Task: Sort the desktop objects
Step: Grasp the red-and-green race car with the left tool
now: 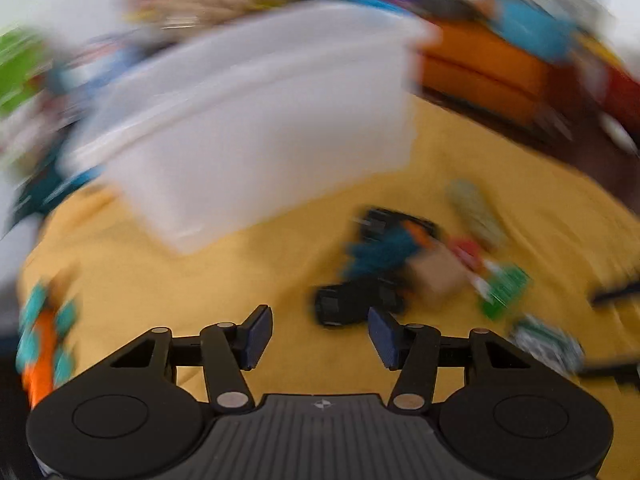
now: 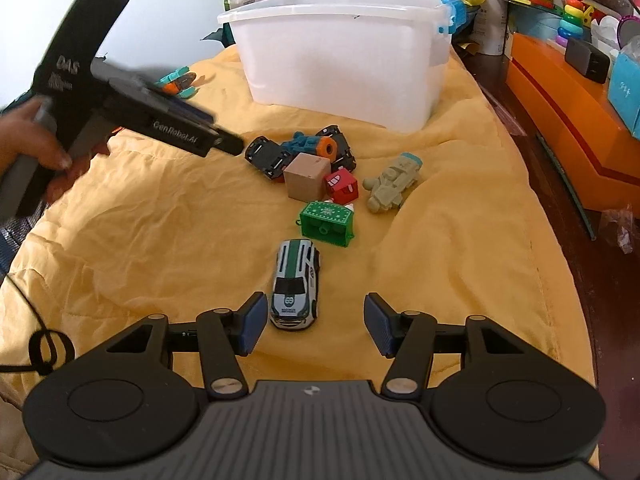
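Sorting barely begun: toy car (image 2: 295, 289), blocks (image 2: 307, 178), trucks (image 2: 267, 157) loose on yellow cloth (image 2: 160, 240); bin (image 2: 340, 60) contents unseen. Left gripper (image 1: 320, 338) and right gripper (image 2: 315, 324) spread, empty.

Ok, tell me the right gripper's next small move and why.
Probably ease the right gripper forward and down to straddle the white toy car. Its jaws stand open and empty, the car lies just ahead between them, apart from the other toys, and the white bin waits beyond.
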A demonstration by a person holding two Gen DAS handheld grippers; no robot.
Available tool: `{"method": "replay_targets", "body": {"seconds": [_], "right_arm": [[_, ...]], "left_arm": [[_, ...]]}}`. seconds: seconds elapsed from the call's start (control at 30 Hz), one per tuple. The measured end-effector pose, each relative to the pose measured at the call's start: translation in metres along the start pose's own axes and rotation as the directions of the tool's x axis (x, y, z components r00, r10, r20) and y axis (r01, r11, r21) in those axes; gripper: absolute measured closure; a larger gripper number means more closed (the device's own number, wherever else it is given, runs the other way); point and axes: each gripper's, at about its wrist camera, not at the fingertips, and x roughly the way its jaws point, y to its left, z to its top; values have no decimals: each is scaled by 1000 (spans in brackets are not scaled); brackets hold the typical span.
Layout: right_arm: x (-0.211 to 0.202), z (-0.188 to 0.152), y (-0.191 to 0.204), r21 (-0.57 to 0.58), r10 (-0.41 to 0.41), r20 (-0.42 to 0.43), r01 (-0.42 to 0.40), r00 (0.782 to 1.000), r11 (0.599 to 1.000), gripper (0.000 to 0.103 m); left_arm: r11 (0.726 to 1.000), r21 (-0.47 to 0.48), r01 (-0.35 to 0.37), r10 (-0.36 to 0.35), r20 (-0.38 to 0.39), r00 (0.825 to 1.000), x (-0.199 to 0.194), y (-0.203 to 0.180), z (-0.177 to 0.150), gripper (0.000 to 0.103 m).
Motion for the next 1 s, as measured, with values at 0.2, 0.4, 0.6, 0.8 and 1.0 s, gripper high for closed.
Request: {"method": "replay_targets", "body": {"seconds": [0.2, 0.4, 0.6, 0.8, 1.0], "right_arm": [[-6, -3, 4, -18, -10, 11, 10, 1000, 1000, 45], [-14, -14, -8, 57, -49, 13, 48, 999, 997, 44], [-16, -24, -19, 130, -76, 3, 75, 997, 989, 45], [-16, -24, -18, 134, -84, 12, 81, 996, 988, 45], [-14, -20, -12, 103, -64, 21, 62, 998, 993, 45]], "left_arm": [[903, 396, 169, -157, -61, 986, 7, -10, 19, 53], [738, 648, 188, -106, -163, 981, 28, -19, 12, 60], [757, 641, 128, -68, -118, 991, 33, -21, 23, 67], [877, 406, 258, -228, -121, 966, 21, -9, 26, 83], [917, 85, 389, -376, -137, 916, -8, 1, -5, 83]]}}
